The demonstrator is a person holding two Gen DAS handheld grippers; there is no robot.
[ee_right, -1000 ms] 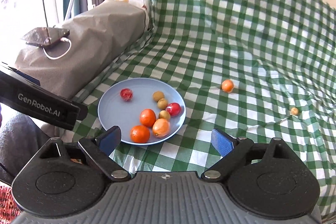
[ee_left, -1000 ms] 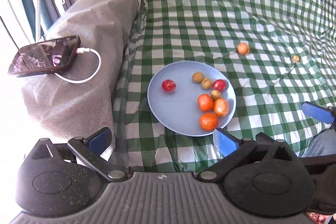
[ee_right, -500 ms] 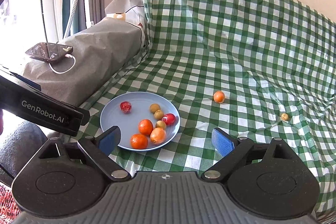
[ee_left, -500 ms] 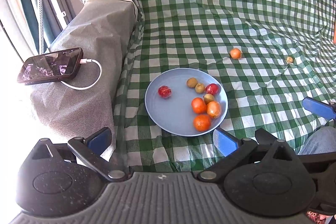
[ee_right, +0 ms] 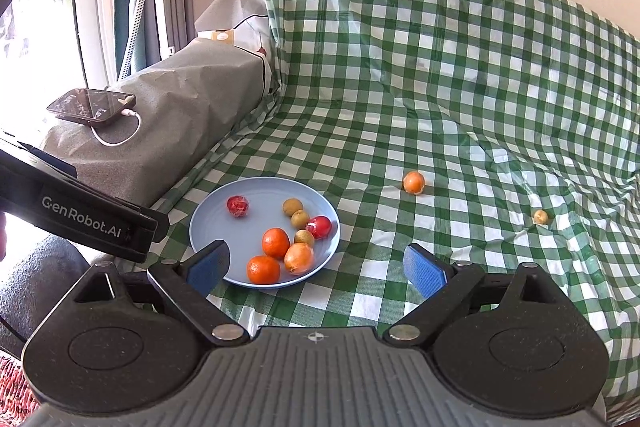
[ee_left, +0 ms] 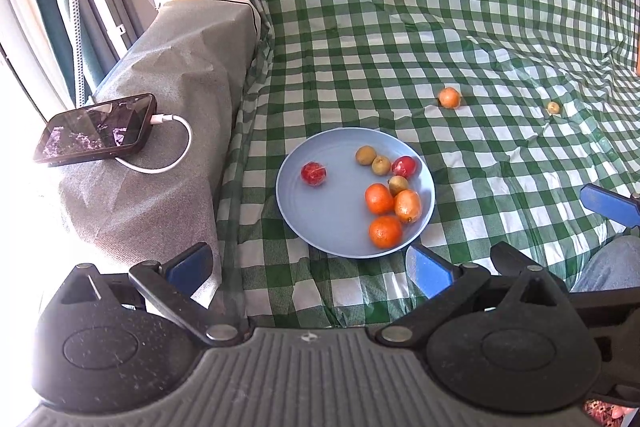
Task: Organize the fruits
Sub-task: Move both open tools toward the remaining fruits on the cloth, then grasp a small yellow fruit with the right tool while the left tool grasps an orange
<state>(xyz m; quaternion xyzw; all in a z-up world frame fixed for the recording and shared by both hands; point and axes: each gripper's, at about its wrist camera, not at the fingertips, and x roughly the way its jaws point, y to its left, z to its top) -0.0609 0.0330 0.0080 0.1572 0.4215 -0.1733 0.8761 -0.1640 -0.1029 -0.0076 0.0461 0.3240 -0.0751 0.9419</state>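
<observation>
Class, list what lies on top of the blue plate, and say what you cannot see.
On the blue plate lie eight fruits: two oranges, one paler orange fruit, two red ones and three small brownish ones. The cloth under the plate is covered.

Our left claw and right claw: black ribbed housings, silver pivot screws, blue finger pads, white "GenRobot.AI" lettering.

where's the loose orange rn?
The loose orange lies on the checked cloth, right of and beyond the plate, with a small yellow fruit farther right.
</observation>
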